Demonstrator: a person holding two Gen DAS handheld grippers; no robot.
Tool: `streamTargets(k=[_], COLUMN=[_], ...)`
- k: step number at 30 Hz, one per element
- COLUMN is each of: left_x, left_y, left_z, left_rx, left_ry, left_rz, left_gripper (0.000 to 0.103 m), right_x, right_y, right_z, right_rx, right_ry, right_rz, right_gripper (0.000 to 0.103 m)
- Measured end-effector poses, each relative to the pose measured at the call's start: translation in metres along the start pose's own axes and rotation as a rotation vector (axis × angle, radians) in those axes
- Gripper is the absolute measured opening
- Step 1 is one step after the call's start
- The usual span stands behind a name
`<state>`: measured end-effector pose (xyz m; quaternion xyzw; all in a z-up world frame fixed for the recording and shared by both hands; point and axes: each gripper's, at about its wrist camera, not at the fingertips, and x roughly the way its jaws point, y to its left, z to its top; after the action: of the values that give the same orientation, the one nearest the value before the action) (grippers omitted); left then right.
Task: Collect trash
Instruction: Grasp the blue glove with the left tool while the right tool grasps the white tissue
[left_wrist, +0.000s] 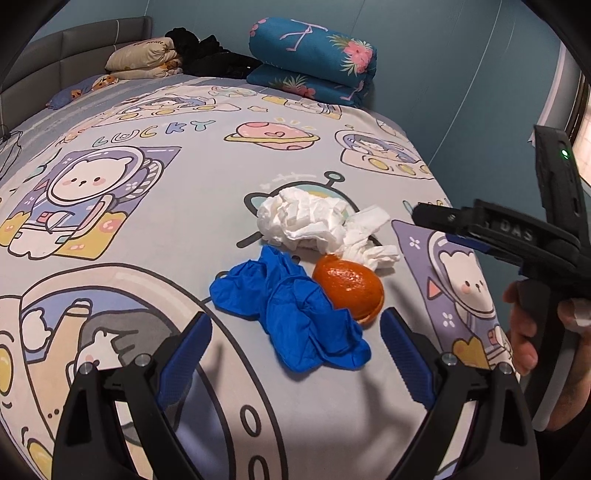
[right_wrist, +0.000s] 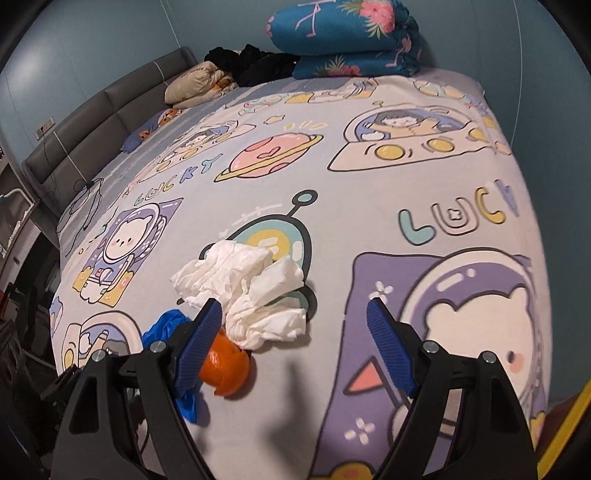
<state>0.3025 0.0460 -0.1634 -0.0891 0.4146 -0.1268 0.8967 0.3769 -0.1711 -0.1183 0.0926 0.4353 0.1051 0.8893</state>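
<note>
Together on the cartoon-printed grey bedsheet lies a small heap of trash: a crumpled white tissue, a crumpled blue rubber glove and an orange peel touching one another. Over it the left gripper hangs with its blue-padded fingers spread wide and nothing between them, the glove just ahead. Beside it, the right gripper likewise stands with fingers apart and empty, its left pad in front of the peel and the tissue.

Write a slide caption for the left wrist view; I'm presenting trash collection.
Open left gripper above blue glove, orange peel and crumpled tissues on a cartoon bedsheet.
</note>
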Motion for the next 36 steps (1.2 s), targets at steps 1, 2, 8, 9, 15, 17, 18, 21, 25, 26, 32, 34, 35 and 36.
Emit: streamTargets(k=[1,2,8,9,15,17,18,21,25,26,32,34,35,36], left_x=[0.002,0.003,0.010,0.011,0.019,0.022,0.023,0.024,0.027,0.028,0.030,0.028,0.027,0.026], left_y=[0.001,0.001,0.003,0.004,0.009,0.009,0.009,0.006,0.000,-0.001,-0.006,-0.006,-0.005,-0.004], left_z=[0.000,0.000,0.002,0.003,0.004,0.004,0.004,0.002,0.000,-0.001,-0.003,-0.003,-0.003,-0.002], left_rx=[0.002,0.003,0.013,0.011,-0.005,0.000,0.003,0.018,0.048,0.051,0.074,0.075,0.071,0.065], left_ry=[0.003,0.005,0.009,0.010,0.030,0.035,0.040,0.048,0.064,0.069,0.080,0.073,0.071,0.068], left_rz=[-0.001,0.000,0.012,0.011,0.010,0.013,0.012,0.004,-0.001,-0.003,-0.009,-0.011,-0.017,-0.024], left_gripper=[0.089,0.089,0.089,0.089,0.086,0.081,0.079,0.071,0.055,0.050,0.027,0.023,0.021,0.019], right_x=[0.005,0.009,0.029,0.032,0.047,0.051,0.052,0.058,0.063,0.064,0.063,0.061,0.061,0.059], right_y=[0.001,0.002,0.005,0.005,0.004,0.003,0.003,0.004,0.006,0.007,0.017,0.021,0.022,0.023], right_z=[0.001,0.002,0.008,0.008,0.009,0.009,0.008,0.006,0.003,0.002,0.002,0.001,0.001,0.001], right_rx=[0.002,0.003,0.008,0.006,0.009,0.010,0.009,0.004,-0.006,-0.008,-0.052,-0.072,-0.078,-0.082], right_ry=[0.006,0.011,0.036,0.038,0.056,0.065,0.069,0.083,0.101,0.102,0.100,0.097,0.093,0.090], right_rz=[0.004,0.007,0.026,0.026,0.030,0.033,0.033,0.034,0.033,0.034,0.045,0.046,0.042,0.041], right_gripper=[0.077,0.077,0.077,0.077,0.076,0.074,0.071,0.066,0.056,0.052,0.028,0.023,0.022,0.018])
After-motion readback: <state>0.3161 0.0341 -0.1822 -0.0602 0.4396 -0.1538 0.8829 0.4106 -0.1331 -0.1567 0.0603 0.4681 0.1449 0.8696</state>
